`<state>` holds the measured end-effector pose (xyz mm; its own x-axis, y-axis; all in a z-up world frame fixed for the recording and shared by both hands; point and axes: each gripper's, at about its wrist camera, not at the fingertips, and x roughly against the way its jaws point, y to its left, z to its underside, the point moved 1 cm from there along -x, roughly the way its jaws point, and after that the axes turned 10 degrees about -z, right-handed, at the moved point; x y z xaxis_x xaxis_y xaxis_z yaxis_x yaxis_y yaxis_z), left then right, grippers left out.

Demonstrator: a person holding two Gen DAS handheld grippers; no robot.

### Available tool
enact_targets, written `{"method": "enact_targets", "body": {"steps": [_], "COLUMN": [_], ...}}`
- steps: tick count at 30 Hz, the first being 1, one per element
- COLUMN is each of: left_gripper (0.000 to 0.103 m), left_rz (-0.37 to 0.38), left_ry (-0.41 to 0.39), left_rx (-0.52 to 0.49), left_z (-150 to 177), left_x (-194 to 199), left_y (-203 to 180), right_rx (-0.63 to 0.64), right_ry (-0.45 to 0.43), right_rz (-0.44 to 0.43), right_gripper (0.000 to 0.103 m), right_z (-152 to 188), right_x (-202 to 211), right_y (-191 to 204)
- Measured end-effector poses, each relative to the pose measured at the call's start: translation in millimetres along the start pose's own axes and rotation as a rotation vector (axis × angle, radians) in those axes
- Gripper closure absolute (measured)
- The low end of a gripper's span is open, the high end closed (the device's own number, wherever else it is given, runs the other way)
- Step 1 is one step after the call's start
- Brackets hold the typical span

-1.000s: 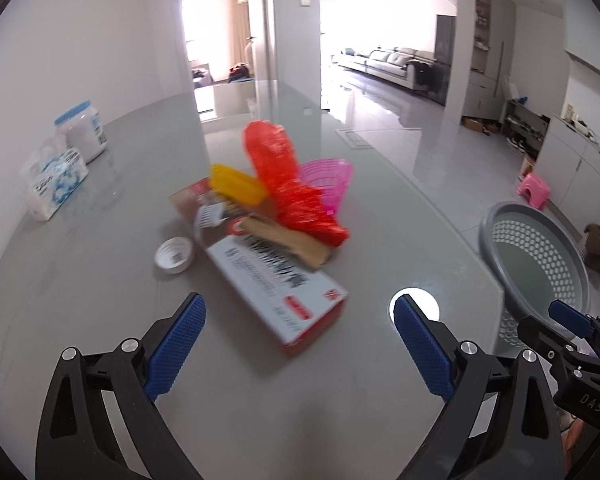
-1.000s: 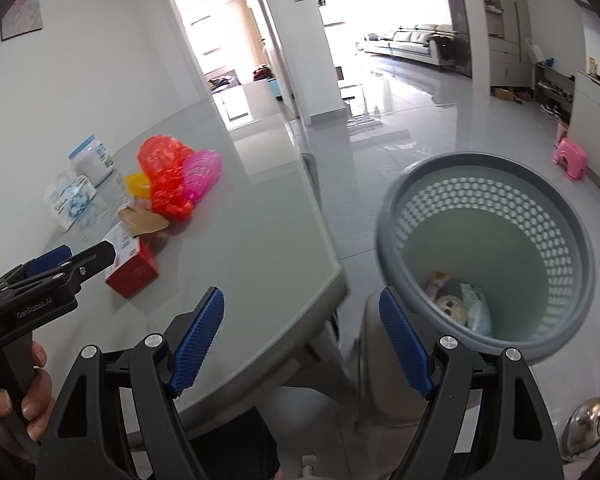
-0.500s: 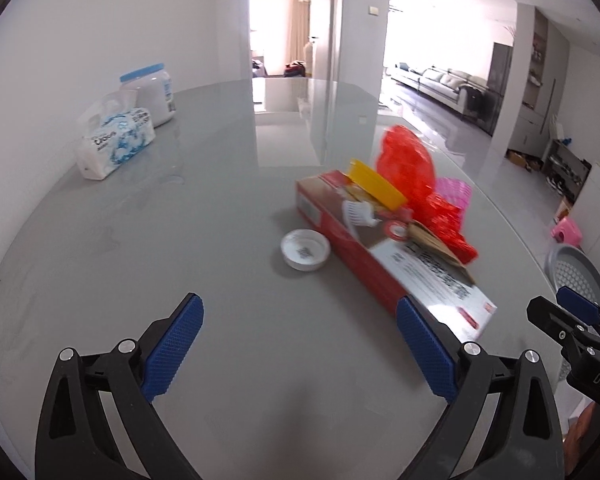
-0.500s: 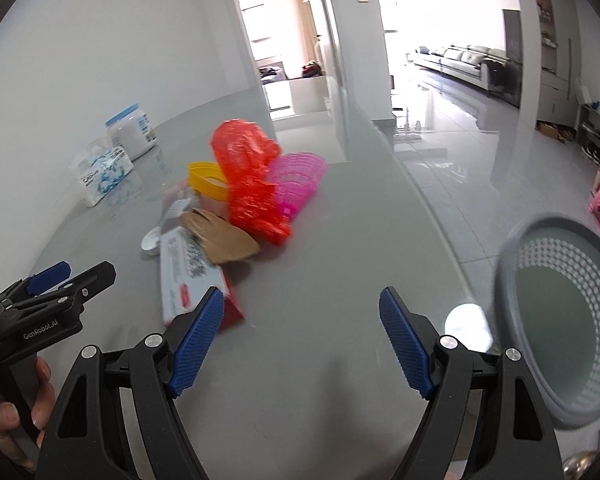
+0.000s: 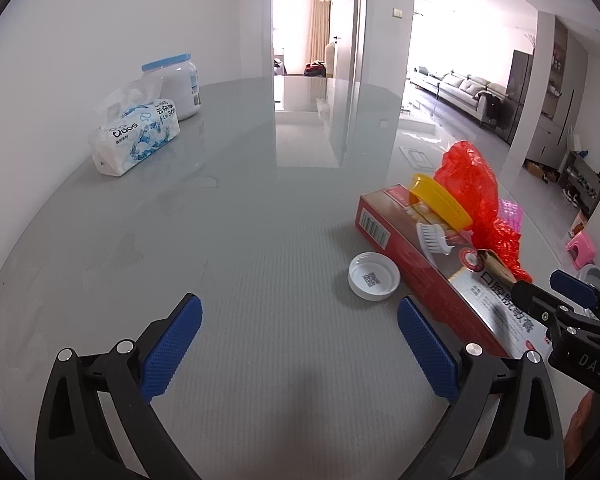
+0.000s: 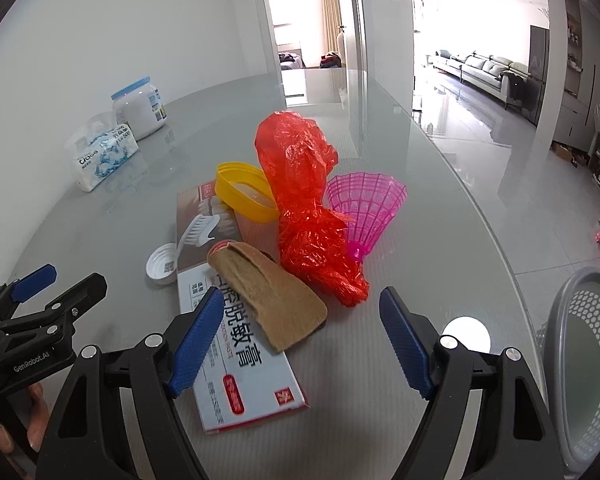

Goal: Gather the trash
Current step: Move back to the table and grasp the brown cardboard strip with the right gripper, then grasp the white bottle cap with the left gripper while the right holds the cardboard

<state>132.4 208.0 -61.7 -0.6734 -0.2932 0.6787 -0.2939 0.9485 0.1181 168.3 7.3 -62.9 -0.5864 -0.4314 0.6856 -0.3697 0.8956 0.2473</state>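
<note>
A heap of trash is still left on the grey table (image 6: 440, 216), so most of the job is not yet done. In the heap, a long red box (image 6: 236, 344) is laid flat. A brown pad (image 6: 272, 296) and a white brush head (image 6: 200, 228) are laid on top of the box, and a yellow lid (image 6: 244, 192) is leaned on its far end. A red bag (image 6: 304, 208) is crumpled up beside the box, and a pink shuttlecock (image 6: 364, 208) is tipped against the bag. A small white cap (image 5: 374, 276) is set on the table, just beside the box.

The grey bin (image 6: 584, 364) is seen by the right edge of the table, lower than the table top. What is inside it cannot be seen from here.

The right gripper (image 6: 300, 338) is held over the near end of the heap. Its jaws are spread wide, and nothing is squeezed between them; the pad and the box are only seen under them. The left gripper (image 5: 298, 344) is held over bare table, near the cap. Its jaws are wide apart too, with nothing in them.

A tissue pack (image 5: 136, 136) and a jar (image 5: 176, 84) are kept far back by the wall. They are likely not trash.

Every piece in the heap still has to be picked up and dropped in the bin.
</note>
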Motion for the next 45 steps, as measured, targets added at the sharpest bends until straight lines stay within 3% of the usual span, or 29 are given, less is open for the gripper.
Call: {"method": "enact_targets", "body": {"steps": [10, 12, 16, 20, 33, 45], "left_gripper": [0.007, 0.007, 0.007, 0.007, 0.007, 0.007], "left_rz": [0.008, 0.012, 0.015, 0.013, 0.016, 0.022], "left_ry": [0.025, 0.028, 0.029, 0.032, 0.040, 0.134], "left_rx": [-0.002, -0.004, -0.007, -0.007, -0.014, -0.049], "left_z": [-2, -2, -4, -4, -5, -10], "left_x": [-12, -13, -13, -13, -11, -41], "left_y": [-2, -2, -4, -4, -12, -31], "right_rx": [0.034, 0.030, 0.013, 0.062, 0.025, -0.030], "right_ry": [0.011, 0.009, 0.022, 0.016, -0.062, -0.076], "right_rz": [0.021, 0.010, -0.080, -0.084, -0.094, -0.102], "right_gripper": [0.027, 0.032, 0.061, 0.097, 0.099, 0.099], "right_z": [-6, -6, -8, -9, -1, 15], "right_x": [-14, -14, -14, -12, 24, 45], "right_y": [6, 5, 5, 16, -3, -21]}}
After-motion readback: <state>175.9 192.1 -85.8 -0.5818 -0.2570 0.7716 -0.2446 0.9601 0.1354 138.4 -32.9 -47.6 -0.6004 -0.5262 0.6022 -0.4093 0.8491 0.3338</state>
